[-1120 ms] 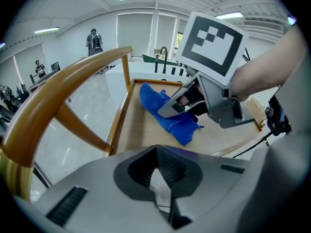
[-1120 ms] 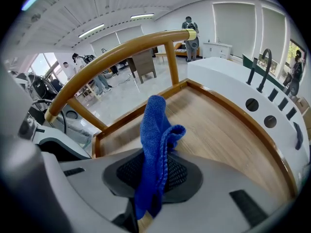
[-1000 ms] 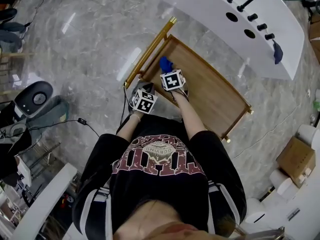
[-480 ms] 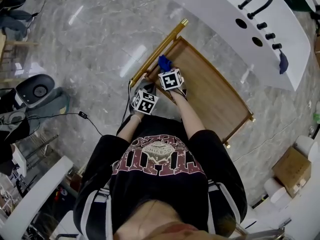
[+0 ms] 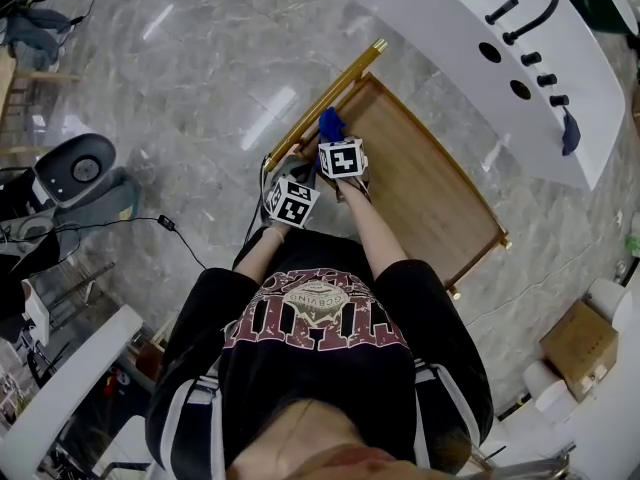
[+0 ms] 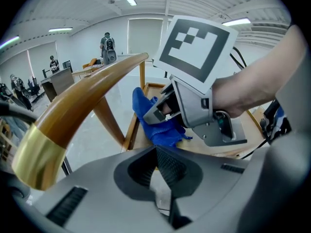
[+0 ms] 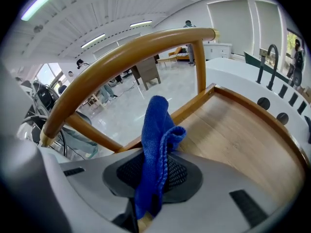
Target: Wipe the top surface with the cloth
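The blue cloth point(image 7: 156, 140) is clamped between the jaws of the right gripper point(image 7: 151, 181), and a folded bunch of it stands out beyond the fingertips. The left gripper point(image 6: 163, 176) is seen with its jaws closed together on nothing; it is held just beside and slightly behind the right one, close to the handle bar point(image 6: 82, 106) and off the edge of the board.

The wooden top point(image 7: 243, 140) lies ahead of the right gripper and to its right, below the cloth. Its long axis runs away from the fingertips, forward and rightward. The cloth is placed at the near left corner of that surface, just inside the raised rim point(image 7: 194, 106) and under the arch of the handle bar. From the left gripper view the lower fold appears to reach the boards, but contact cannot be settled.

The wiping is judged to be at its very start, since nearly the whole board stretches ahead of the cloth. The coming move is expected to fall to the right gripper, the nearer one and the only one loaded. The cloth would need to be pressed flat and drawn forward-right along the long axis, away from the handle. Some care is called for at the rim, against which the narrow bunch could be caught or folded under
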Demonstrator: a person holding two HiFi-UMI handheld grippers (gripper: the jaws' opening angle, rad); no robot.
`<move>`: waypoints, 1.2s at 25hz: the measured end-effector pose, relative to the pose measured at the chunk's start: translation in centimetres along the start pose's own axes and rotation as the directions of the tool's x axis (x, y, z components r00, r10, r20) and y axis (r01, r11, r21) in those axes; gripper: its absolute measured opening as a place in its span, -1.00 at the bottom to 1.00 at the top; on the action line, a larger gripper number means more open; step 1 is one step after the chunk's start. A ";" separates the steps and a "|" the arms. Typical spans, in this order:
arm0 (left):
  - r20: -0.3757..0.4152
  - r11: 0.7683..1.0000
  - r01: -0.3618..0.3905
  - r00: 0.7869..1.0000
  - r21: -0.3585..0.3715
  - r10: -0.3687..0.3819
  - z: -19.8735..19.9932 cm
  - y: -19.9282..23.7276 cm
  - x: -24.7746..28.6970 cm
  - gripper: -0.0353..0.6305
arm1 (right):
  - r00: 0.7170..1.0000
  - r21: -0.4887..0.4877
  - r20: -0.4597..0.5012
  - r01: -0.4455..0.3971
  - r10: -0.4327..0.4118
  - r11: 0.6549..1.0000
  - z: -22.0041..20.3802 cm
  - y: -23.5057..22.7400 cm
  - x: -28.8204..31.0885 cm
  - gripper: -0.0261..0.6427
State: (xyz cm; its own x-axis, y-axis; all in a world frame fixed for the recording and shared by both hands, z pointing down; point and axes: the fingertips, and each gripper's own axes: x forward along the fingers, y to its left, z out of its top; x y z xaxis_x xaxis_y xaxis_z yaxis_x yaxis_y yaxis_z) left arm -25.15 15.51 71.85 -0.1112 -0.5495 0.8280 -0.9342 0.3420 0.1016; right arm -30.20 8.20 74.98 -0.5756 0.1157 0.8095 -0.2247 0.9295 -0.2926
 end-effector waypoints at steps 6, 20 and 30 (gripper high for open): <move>-0.013 1.000 -0.002 1.000 -0.026 0.002 -0.6 0.0 0.4 -0.75 | 0.998 -0.031 -0.042 -0.040 0.039 0.999 -1.4 1.4 -0.1 -0.67; -0.017 0.996 -0.030 0.999 -0.083 0.028 -1.4 1.1 0.6 -0.75 | 0.997 -0.116 -0.033 -0.078 0.075 0.990 -2.8 3.0 -0.8 -0.67; -0.037 0.996 -0.021 0.999 -0.087 0.018 -1.1 0.2 0.8 -0.75 | 0.997 -0.112 -0.028 -0.073 0.071 0.991 -4.0 2.3 -2.0 -0.67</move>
State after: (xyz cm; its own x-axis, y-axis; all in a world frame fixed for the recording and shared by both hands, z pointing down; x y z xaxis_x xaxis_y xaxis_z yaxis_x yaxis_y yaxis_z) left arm -25.08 15.99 73.19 -0.1153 -0.5149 0.8494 -0.8988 0.4182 0.1315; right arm -26.42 11.47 74.75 -0.5674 0.1910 0.8010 -0.0927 0.9517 -0.2926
